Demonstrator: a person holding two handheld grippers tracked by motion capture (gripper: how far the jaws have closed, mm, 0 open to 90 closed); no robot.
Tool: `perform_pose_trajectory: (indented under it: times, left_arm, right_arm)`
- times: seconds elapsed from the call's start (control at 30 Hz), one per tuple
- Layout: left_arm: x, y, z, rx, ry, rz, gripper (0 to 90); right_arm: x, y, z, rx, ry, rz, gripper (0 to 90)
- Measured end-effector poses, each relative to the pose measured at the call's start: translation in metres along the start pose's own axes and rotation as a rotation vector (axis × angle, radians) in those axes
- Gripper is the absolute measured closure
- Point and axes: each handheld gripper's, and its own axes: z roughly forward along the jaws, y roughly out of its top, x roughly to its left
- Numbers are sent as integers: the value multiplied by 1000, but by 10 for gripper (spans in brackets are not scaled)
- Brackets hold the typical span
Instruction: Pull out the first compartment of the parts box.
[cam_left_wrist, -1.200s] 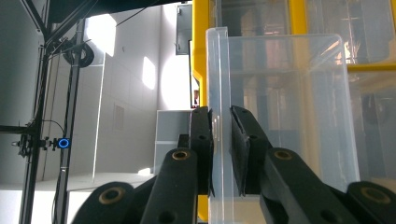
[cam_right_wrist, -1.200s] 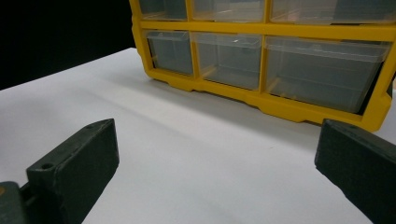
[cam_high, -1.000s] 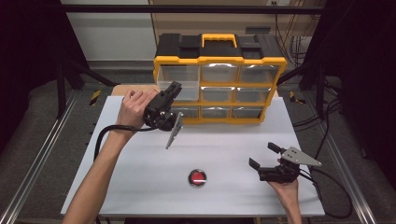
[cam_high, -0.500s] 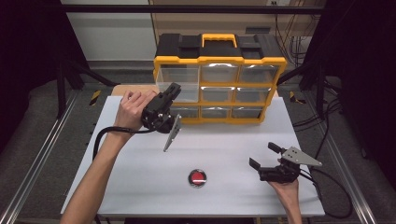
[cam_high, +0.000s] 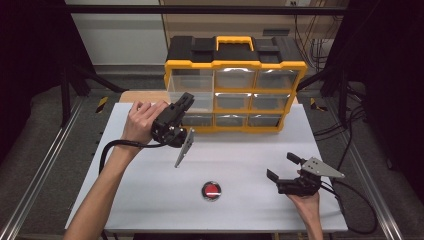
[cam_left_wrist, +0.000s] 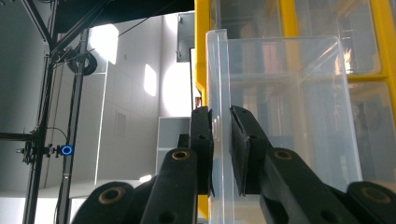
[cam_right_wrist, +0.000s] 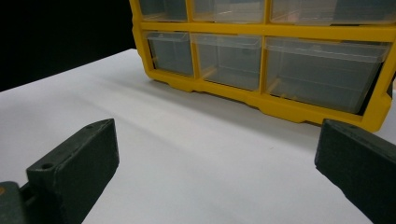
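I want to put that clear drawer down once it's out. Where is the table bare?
Bare patches: the near-left table beside the red disc, and the middle strip between the organizer and right gripper. Crowded where the left gripper grips the clear drawer.

- The high view looks forward and down from above the person's side, taking in the whole white table (cam_high: 150, 200) and the yellow drawer cabinet (cam_high: 235, 90) at its far edge.
- The left gripper view sits very close to a clear drawer (cam_left_wrist: 280, 116) of that cabinet, tilted upward, with room walls behind.
- The right gripper view lies low over the table (cam_right_wrist: 187, 163), facing the cabinet (cam_right_wrist: 261, 98) from near.
- All three views share the cabinet.
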Motion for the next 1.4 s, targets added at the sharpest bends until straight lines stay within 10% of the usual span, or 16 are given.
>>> perform_pose_trajectory:
  times: [0.43,0.83,1.4]
  left_arm:
    - [-1,0,-2,-3,-2,-25,783]
    - [7,0,-3,5,-85,-129,683]
    - [21,-5,-7,34,-164,-510,456]
  right_arm:
    - [0,0,0,0,1,-3,6]
    - [0,0,0,0,3,-1,6]
    - [0,0,1,3,2,-2,6]
